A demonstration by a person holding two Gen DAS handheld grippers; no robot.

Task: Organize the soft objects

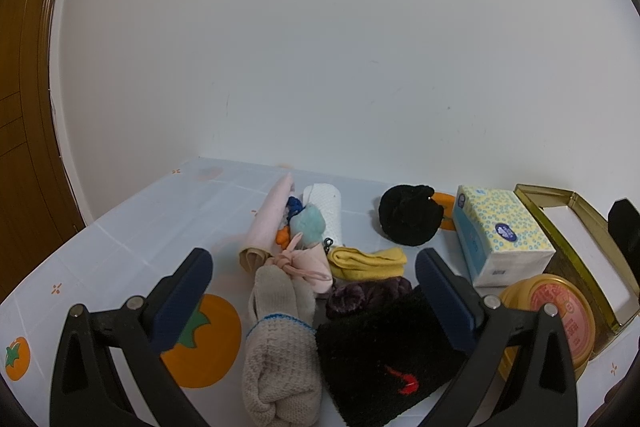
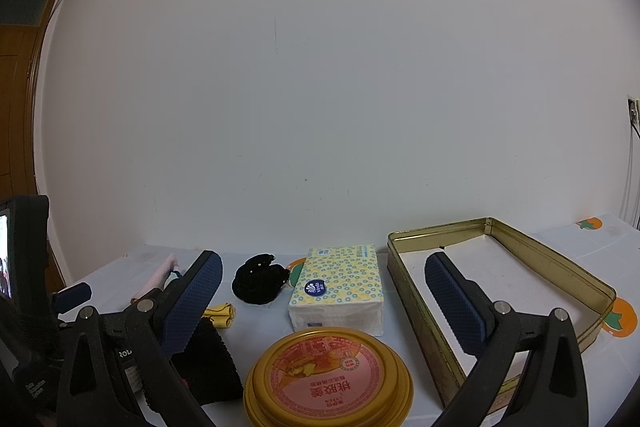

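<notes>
A heap of soft things lies before my left gripper (image 1: 314,269), which is open and empty above it: a beige knit sock (image 1: 280,339), a black fleece cloth with a red mark (image 1: 384,351), a purple scrunchie (image 1: 366,293), a yellow cloth (image 1: 368,261), a pink drawstring pouch (image 1: 310,263), a teal pompom (image 1: 306,223), a pink rolled cloth (image 1: 268,223) and a white rolled towel (image 1: 326,207). A black fuzzy item (image 1: 410,215) lies further back. My right gripper (image 2: 324,267) is open and empty, over the round tin and the gold rectangular tin (image 2: 500,267), whose inside holds nothing.
A tissue pack (image 2: 340,287) stands between the black fuzzy item (image 2: 260,279) and the gold tin. A round gold tin with a pink lid (image 2: 328,383) sits at the front. The table has a white cloth with orange fruit prints (image 1: 208,339). A white wall stands behind it.
</notes>
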